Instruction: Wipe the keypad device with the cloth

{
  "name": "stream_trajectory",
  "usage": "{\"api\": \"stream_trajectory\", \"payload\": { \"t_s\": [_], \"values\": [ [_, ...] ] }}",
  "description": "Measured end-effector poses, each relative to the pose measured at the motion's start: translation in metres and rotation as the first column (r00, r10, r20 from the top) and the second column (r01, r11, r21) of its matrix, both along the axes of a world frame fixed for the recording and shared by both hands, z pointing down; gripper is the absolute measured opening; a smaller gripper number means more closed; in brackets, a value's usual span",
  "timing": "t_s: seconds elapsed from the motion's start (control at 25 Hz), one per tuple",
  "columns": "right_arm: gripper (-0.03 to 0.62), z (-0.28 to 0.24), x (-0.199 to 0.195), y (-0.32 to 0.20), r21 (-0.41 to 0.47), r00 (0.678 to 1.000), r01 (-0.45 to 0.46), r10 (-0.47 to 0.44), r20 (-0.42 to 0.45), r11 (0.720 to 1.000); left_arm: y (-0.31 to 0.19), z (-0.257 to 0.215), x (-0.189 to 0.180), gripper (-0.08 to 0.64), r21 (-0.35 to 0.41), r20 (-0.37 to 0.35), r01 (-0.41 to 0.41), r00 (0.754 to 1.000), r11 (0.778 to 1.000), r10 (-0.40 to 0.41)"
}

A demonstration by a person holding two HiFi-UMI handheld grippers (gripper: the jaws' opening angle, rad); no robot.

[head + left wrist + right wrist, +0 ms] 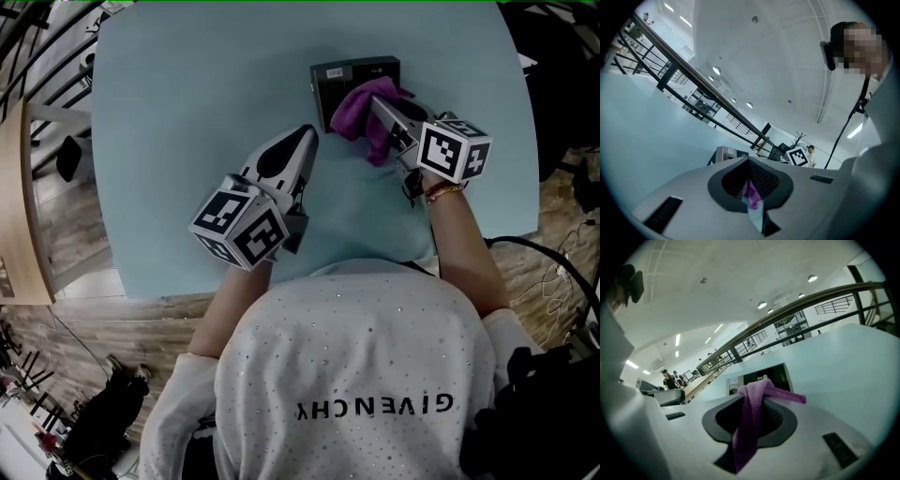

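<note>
Head view: R tongs are clamped on the cloth, which bunches round their tips & hangs down. The keypad lies right at those tips, its near edge under the cloth, so cloth & keypad look in contact or nearly so. L tongs are drawn together w/ nothing in them. They sit low over the table, tips just short of the keypad's near-left corner, not touching it. L gripper view: jaws closed to a thin slit, keypad a little ahead & left of the tips. A purple sliver shows in the slit. Prob. the cloth seen beyond, can't say for sure. R gripper view: jaws tight on a fold of cloth, one tail draped fwd over the top, the rest hanging below. The keypad is straight ahead, just past the tips. Step in hand, I'd judge: the wipe itself, early on. To do it well, keep the R clamp firm so the cloth doesn't slip out. Tip the tongs down so the hanging wad, not the hard jaws, meets the keys. Use short, light strokes across the whole face. The keypad looks light enough to skid, so bracing its near-left side w/ the L tongs would help.
</note>
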State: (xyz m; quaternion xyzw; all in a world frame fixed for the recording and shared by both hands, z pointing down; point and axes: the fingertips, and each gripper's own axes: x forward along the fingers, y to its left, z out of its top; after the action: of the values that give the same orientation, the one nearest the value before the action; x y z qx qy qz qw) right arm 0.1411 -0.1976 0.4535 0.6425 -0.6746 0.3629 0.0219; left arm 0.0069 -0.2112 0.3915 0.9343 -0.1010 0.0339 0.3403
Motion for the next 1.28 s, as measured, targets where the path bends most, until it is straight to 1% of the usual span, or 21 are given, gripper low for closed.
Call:
{"api": "stream_trajectory", "payload": {
  "t_s": [0.28,0.44,0.72,0.88,0.92,0.96,1.0,1.08,1.12,1.2,1.28],
  "values": [
    [0.071,0.004,0.018,0.010,-0.001,0.998,-0.064,0.064,0.014,0.998,-0.007,0.006,-0.005,0.000,-0.005,0.009,0.012,1.000,1.000,-0.012],
    [0.071,0.001,0.028,0.015,-0.005,0.996,-0.094,0.094,0.005,0.996,-0.008,0.007,-0.006,0.000,0.007,0.023,-0.001,1.000,1.000,0.000],
    [0.072,0.007,0.043,0.027,-0.014,0.989,-0.147,0.147,0.008,0.989,-0.010,0.018,-0.010,0.000,0.017,0.073,0.011,0.997,1.000,-0.012],
    [0.072,0.013,0.046,0.033,-0.023,0.982,-0.185,0.186,0.025,0.982,-0.012,0.023,-0.013,0.000,0.014,0.086,0.032,0.996,0.999,-0.033],
    [0.072,0.010,0.045,0.033,-0.016,0.983,-0.184,0.185,0.012,0.983,-0.012,0.023,-0.014,0.000,0.017,0.091,0.034,0.995,0.999,-0.036],
    [0.072,0.005,0.042,0.031,0.000,0.986,-0.166,0.166,-0.018,0.986,-0.012,0.024,-0.015,0.000,0.018,0.095,0.035,0.995,0.999,-0.036],
    [0.072,-0.001,0.035,0.027,0.023,0.990,-0.127,0.128,-0.058,0.992,-0.011,0.024,-0.015,0.000,0.015,0.094,0.031,0.995,0.999,-0.032],
    [0.072,-0.015,0.009,0.015,0.073,0.993,-0.007,0.015,-0.118,0.997,-0.009,0.022,-0.016,0.000,-0.006,0.072,0.018,0.997,1.000,-0.017],
    [0.072,-0.019,-0.008,0.009,0.089,0.990,0.059,-0.047,-0.133,0.994,-0.008,0.020,-0.016,0.000,-0.016,0.055,0.012,0.998,1.000,-0.012],
    [0.072,-0.020,-0.040,-0.002,0.084,0.974,0.173,-0.157,-0.165,0.981,-0.007,0.017,-0.016,0.000,-0.017,0.033,0.014,0.999,1.000,-0.013],
    [0.072,-0.013,-0.063,-0.009,0.038,0.945,0.260,-0.246,-0.217,0.965,-0.007,0.015,-0.016,0.000,-0.007,0.028,0.024,0.999,1.000,-0.024]
  ]
}}
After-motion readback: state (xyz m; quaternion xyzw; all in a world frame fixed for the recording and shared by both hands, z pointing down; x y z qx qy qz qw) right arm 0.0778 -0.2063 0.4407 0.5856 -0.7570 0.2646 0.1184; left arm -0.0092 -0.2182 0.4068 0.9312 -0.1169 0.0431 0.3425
